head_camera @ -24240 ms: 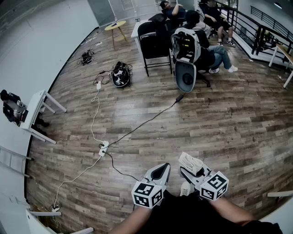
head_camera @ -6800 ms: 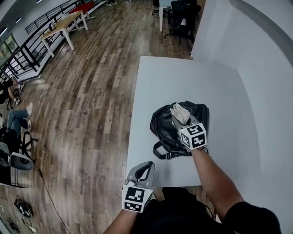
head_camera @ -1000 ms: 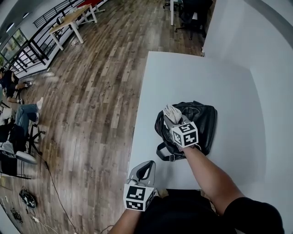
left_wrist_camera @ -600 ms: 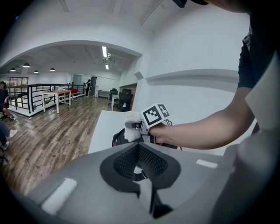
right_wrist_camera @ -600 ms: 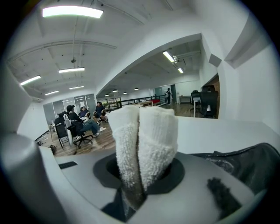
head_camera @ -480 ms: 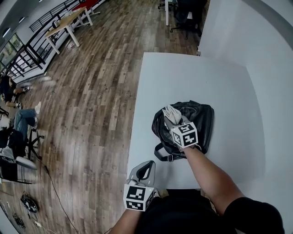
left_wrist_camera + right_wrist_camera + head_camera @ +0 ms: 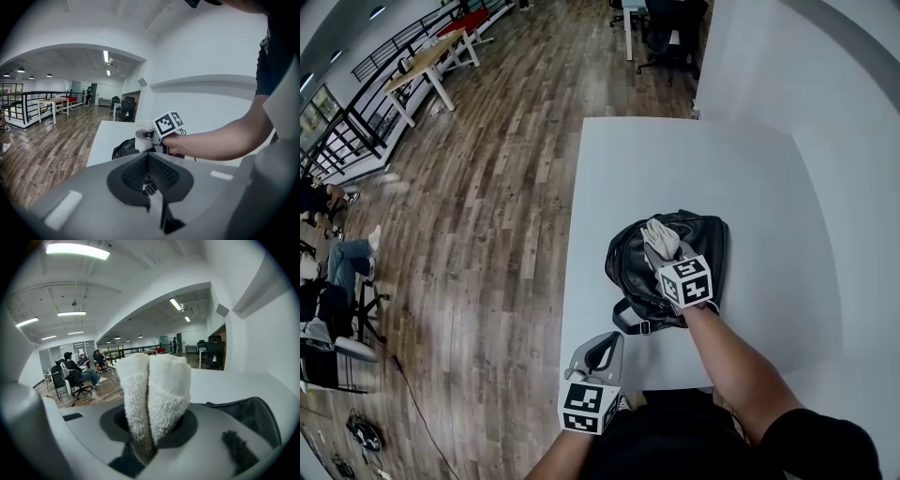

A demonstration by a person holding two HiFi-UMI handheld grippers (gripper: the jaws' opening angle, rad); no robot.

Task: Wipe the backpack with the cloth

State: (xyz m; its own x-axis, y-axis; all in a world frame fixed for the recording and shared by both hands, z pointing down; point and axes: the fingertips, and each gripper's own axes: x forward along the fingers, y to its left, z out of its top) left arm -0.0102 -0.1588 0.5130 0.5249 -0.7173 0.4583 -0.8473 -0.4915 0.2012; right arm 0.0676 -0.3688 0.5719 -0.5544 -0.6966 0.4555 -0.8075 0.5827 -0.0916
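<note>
1. Head view: a black backpack (image 7: 630, 267) is seen lying on the white table (image 7: 675, 159), toward its near left side. The right gripper (image 7: 664, 246) is held over the bag, and a white cloth (image 7: 660, 234) is carried at its tip (contact with the bag cannot be confirmed here). The left gripper (image 7: 600, 349) is held off the table's near edge, well apart from the bag.
2. Left gripper view: the jaws are pressed together with nothing held between them. The right gripper and cloth are seen beyond, above the backpack.
3. Right gripper view: the folded cloth is clamped between the jaws and stands out past them. The backpack's black surface is seen at lower right, near the jaw.
</note>
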